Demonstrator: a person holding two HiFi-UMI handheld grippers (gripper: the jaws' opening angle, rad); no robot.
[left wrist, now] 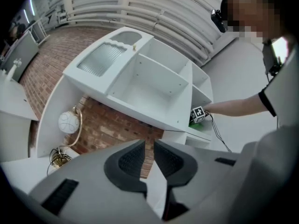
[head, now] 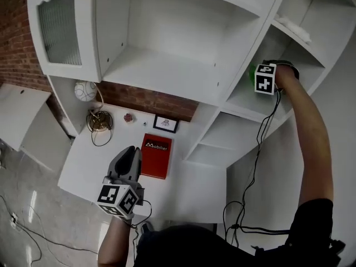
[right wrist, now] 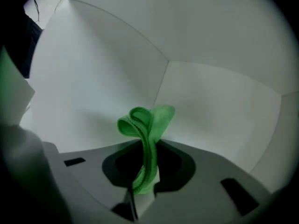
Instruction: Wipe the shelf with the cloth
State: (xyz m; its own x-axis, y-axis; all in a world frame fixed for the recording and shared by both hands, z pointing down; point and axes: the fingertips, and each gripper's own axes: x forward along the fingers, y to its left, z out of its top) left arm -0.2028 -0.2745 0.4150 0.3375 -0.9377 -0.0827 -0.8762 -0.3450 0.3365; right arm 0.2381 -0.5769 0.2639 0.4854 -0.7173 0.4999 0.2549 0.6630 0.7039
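A green cloth is bunched and stands up between the jaws of my right gripper, which is shut on it. Its folded end is close against the white inner surface of the shelf, near a corner. In the head view the right gripper reaches into a right-hand compartment of the white shelf unit, and a bit of the green cloth shows beside its marker cube. My left gripper hangs low over the desk, jaws close together with nothing held. Its own view has the left gripper pointing up at the shelf unit.
On the white desk lie a red book, a small framed picture, a white globe lamp and a coiled cable. A glass-fronted door is at top left. Cables hang from the right gripper.
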